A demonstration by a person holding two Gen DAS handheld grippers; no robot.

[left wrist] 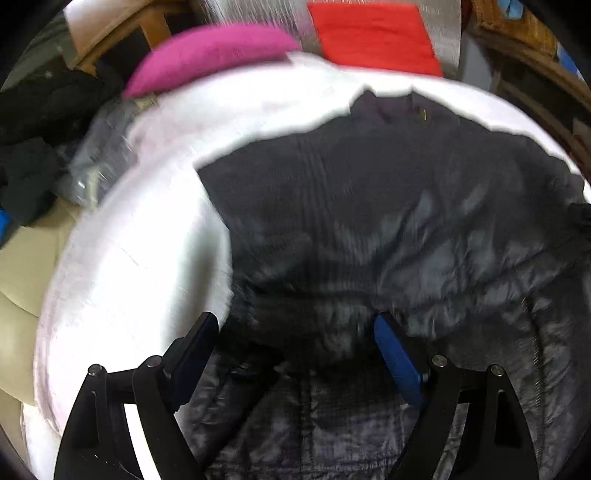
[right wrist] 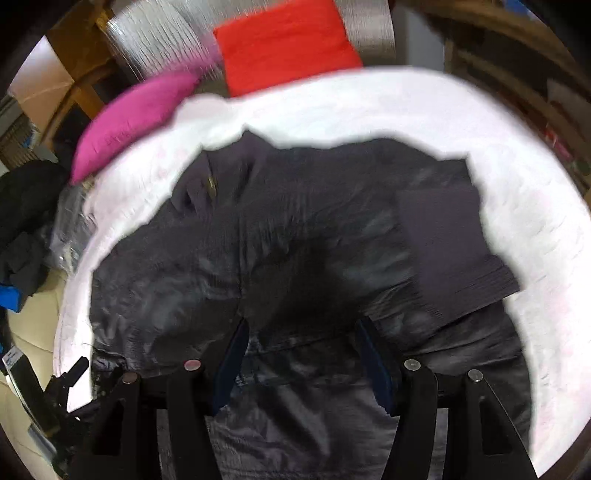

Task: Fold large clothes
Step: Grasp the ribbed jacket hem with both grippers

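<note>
A large dark grey padded jacket (left wrist: 369, 206) lies spread on a white cloth-covered surface (left wrist: 140, 251), collar at the far side; it also shows in the right wrist view (right wrist: 280, 236). One knit sleeve (right wrist: 447, 251) is folded across its right side. My left gripper (left wrist: 295, 325) is open above the jacket's near left part, with fabric between and under the fingers. My right gripper (right wrist: 301, 328) is open over the jacket's near middle, not closed on fabric. Both views are blurred.
A pink cushion (left wrist: 210, 55) and a red cushion (left wrist: 373, 33) lie at the far edge of the white surface. A pile of dark and grey clothes (left wrist: 40, 147) sits at the left. Wooden furniture (left wrist: 528, 55) stands at the far right.
</note>
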